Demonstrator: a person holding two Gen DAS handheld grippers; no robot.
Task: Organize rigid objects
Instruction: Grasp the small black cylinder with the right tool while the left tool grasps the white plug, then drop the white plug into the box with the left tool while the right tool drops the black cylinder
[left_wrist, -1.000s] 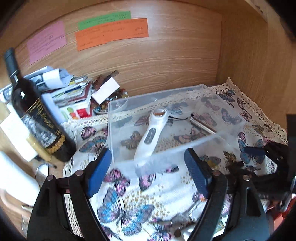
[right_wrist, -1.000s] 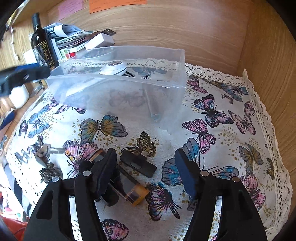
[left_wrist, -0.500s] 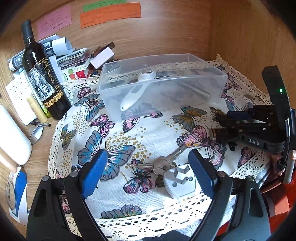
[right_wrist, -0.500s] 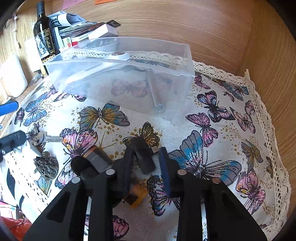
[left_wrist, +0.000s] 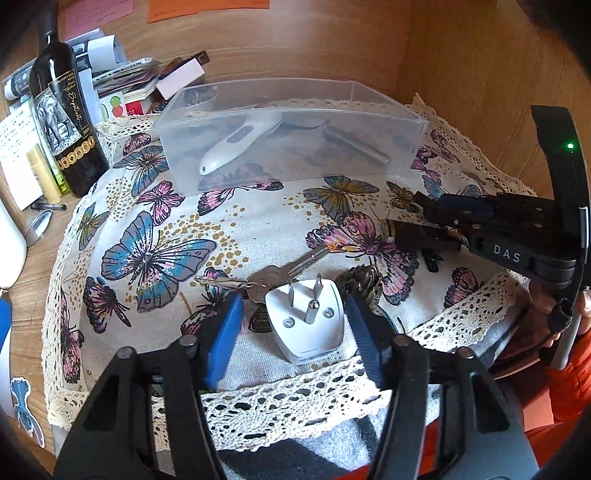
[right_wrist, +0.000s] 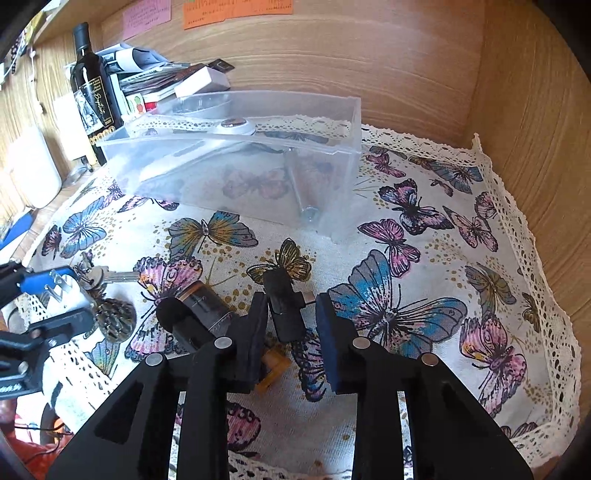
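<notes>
A white plug adapter (left_wrist: 308, 319) lies prongs-up on the butterfly cloth, between the blue pads of my open left gripper (left_wrist: 293, 306). Keys (left_wrist: 273, 275) and a dark pine cone (left_wrist: 364, 282) lie just beyond it. A clear plastic bin (left_wrist: 291, 122) at the back holds a white handheld device (left_wrist: 240, 142) and a metal rod (left_wrist: 354, 146). My right gripper (right_wrist: 291, 317) is partly open around a small black adapter (right_wrist: 282, 302) lying on the cloth; its pads stand apart from it. A black cylinder with an amber end (right_wrist: 201, 308) lies to its left.
A wine bottle (left_wrist: 61, 103) and a pile of papers and boxes (left_wrist: 136, 85) stand at the back left. Wooden walls (right_wrist: 517, 110) close the back and right. The cloth's lace edge (left_wrist: 295, 398) hangs at the front. A white container (right_wrist: 35, 173) stands at the left.
My left gripper pulled back from the bin and came down around the white plug adapter. My right gripper narrowed around the black adapter, then stayed low over it.
</notes>
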